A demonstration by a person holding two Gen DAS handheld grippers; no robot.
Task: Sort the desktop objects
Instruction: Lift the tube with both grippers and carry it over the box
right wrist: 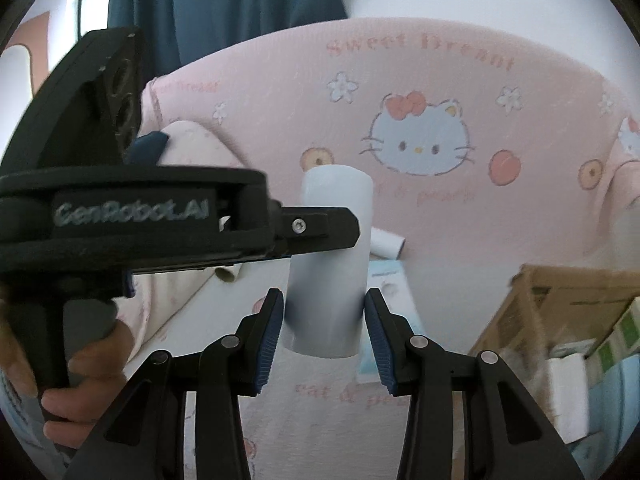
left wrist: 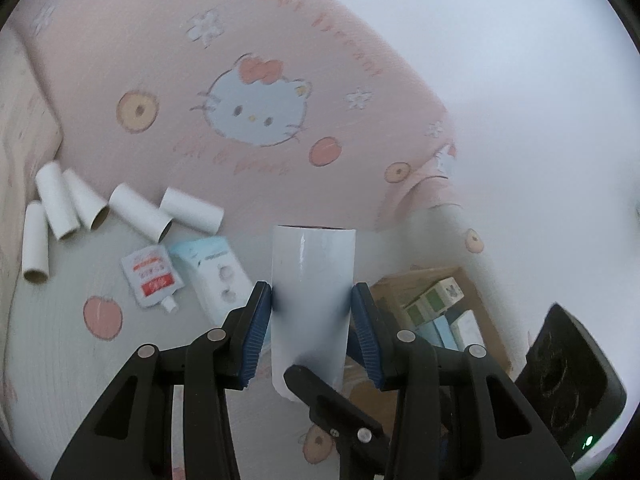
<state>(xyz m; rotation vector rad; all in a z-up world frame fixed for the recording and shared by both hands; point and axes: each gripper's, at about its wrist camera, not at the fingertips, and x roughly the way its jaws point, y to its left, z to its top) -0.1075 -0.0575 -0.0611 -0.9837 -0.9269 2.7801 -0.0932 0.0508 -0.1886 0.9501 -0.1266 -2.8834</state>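
A white cardboard tube (left wrist: pixel 312 300) is held upright above the bed. My left gripper (left wrist: pixel 312 312) is shut on its sides. The same tube (right wrist: pixel 330 264) stands between my right gripper's (right wrist: pixel 325 320) blue pads, which touch or nearly touch it; a small gap shows on the right. The left gripper's body (right wrist: pixel 132 216) fills the left of the right wrist view, with a hand on its handle. Several more white tubes (left wrist: pixel 100 208) lie in a row on the bed at the left. A red-and-white pouch (left wrist: pixel 152 276) and a pale blue packet (left wrist: pixel 216 272) lie beside them.
A cardboard box (left wrist: pixel 452 312) with small cartons stands at the right, also in the right wrist view (right wrist: pixel 568 320). A pink Hello Kitty pillow (left wrist: pixel 256 108) lies behind. A black device (left wrist: pixel 568 380) sits at the far right. A dark curtain (right wrist: pixel 224 4) hangs behind.
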